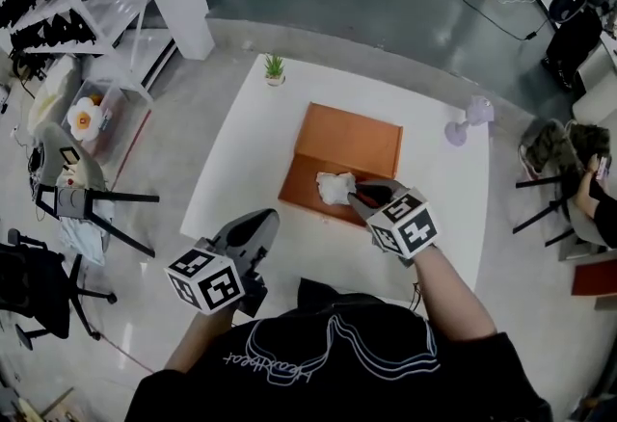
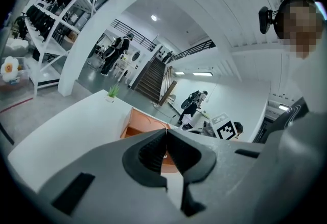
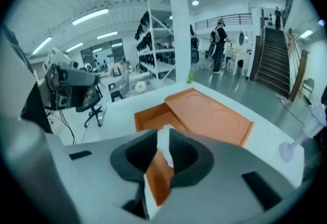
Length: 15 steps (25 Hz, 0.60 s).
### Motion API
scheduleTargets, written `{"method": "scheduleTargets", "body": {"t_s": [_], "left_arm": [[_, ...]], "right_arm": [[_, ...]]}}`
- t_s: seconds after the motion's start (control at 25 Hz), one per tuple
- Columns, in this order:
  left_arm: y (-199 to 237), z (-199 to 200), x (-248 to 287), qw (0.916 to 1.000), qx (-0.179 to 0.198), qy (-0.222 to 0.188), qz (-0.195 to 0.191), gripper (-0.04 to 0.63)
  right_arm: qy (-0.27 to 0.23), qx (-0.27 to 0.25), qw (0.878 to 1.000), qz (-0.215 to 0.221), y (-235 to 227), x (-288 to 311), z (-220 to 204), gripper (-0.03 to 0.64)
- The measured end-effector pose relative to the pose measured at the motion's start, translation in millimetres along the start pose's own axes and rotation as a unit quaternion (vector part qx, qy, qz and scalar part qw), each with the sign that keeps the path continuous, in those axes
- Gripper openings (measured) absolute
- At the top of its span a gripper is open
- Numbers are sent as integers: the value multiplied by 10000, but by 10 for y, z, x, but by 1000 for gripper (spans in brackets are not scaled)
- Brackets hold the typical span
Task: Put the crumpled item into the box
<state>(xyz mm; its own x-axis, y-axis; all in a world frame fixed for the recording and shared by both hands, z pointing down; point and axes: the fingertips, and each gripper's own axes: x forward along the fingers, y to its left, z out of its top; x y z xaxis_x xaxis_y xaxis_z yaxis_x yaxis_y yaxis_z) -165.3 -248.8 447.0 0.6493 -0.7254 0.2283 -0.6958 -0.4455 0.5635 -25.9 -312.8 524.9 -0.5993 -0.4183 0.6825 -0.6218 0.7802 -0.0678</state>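
The crumpled item, a white wad, lay inside the open orange box, at the right end of its near half. The box sat in the middle of the white surface with its lid folded flat on the far side. The right tool reached in from the near right with its jaws partly apart and the wad showing in the gap at their tips, not clamped as far as I could see, while the left tool hung at the near left edge of the surface, jaws closed together on nothing.
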Motion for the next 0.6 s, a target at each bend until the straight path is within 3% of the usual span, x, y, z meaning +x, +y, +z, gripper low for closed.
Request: {"method": "scheduleTargets", "body": {"t_s": [0.08,0.32,0.6], "left_arm": [[-64,19,0,10000,46,-11,-63,6],[-225,75,-47,9996,208,-43,-173,6],[-477,118,-170,9983,360,-178,-427,6]], "right_arm": [[-570,155,9983,-3,49,-191,145,6],[-1645,306,9850,418,358,-550,397,3],[-2781,597,9517,1158,759,-968,651,3]]}}
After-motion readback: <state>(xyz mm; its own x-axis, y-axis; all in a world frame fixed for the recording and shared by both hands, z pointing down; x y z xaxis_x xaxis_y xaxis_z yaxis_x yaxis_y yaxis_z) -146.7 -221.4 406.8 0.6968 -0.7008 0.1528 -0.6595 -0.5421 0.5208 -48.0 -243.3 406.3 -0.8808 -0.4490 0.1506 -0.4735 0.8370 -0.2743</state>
